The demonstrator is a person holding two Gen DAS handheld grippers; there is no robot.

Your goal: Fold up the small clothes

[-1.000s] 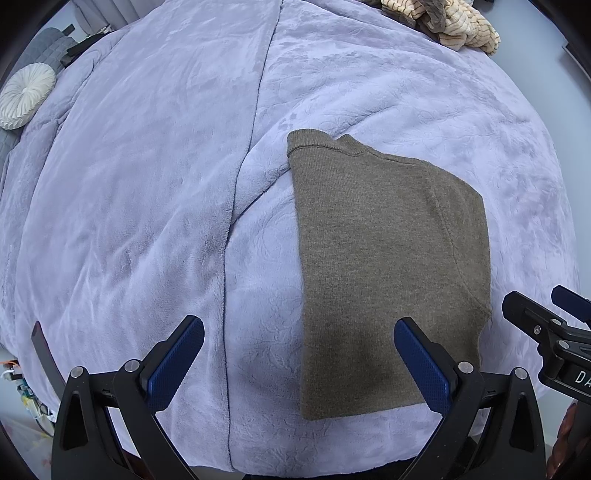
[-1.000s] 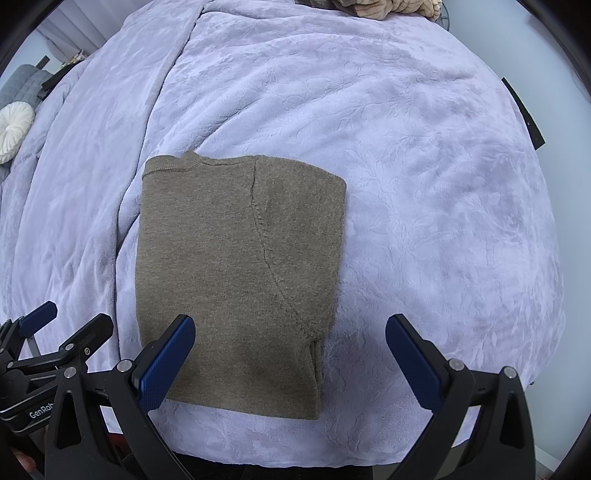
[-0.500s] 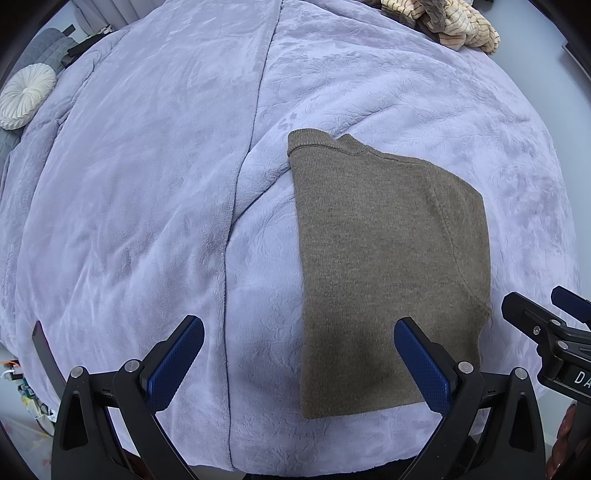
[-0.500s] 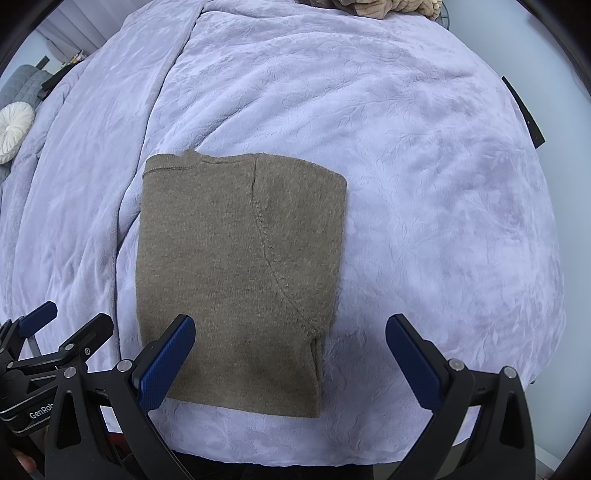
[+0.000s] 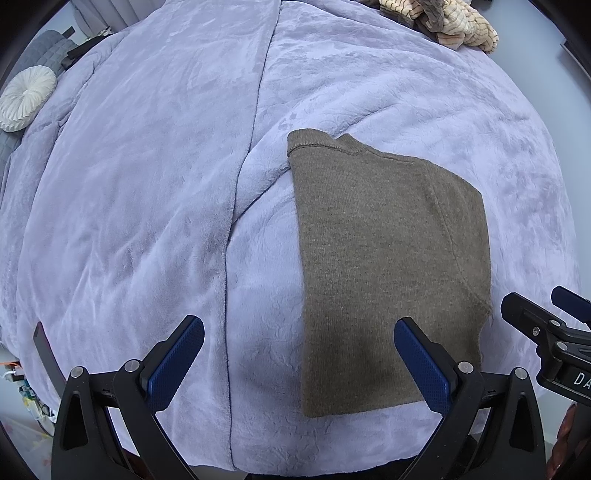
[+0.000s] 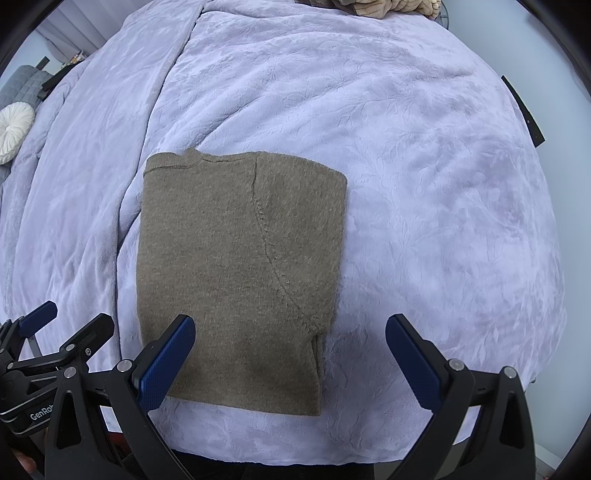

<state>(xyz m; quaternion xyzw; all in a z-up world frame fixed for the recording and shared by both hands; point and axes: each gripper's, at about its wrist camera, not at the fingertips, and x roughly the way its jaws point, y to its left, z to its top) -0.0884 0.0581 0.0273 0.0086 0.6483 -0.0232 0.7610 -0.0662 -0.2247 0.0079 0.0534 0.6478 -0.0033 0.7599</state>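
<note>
An olive-brown knit sweater [image 5: 388, 266] [image 6: 236, 273] lies flat on a lilac plush blanket [image 5: 147, 192] [image 6: 424, 184], folded into a tall rectangle with its neckline at the far edge. My left gripper [image 5: 299, 350] hovers open above the near edge, its right finger over the sweater's lower part and its left finger over bare blanket. My right gripper [image 6: 290, 349] is also open and empty, its left finger above the sweater's near left corner. Each gripper shows at the edge of the other's view: the right one [image 5: 546, 332], the left one [image 6: 55, 343].
A heap of beige and striped clothes [image 5: 443, 18] [image 6: 384, 5] lies at the far edge of the bed. A round white cushion [image 5: 26, 98] [image 6: 13, 131] rests at the far left by grey quilted fabric. A seam [image 5: 240, 184] runs down the blanket left of the sweater.
</note>
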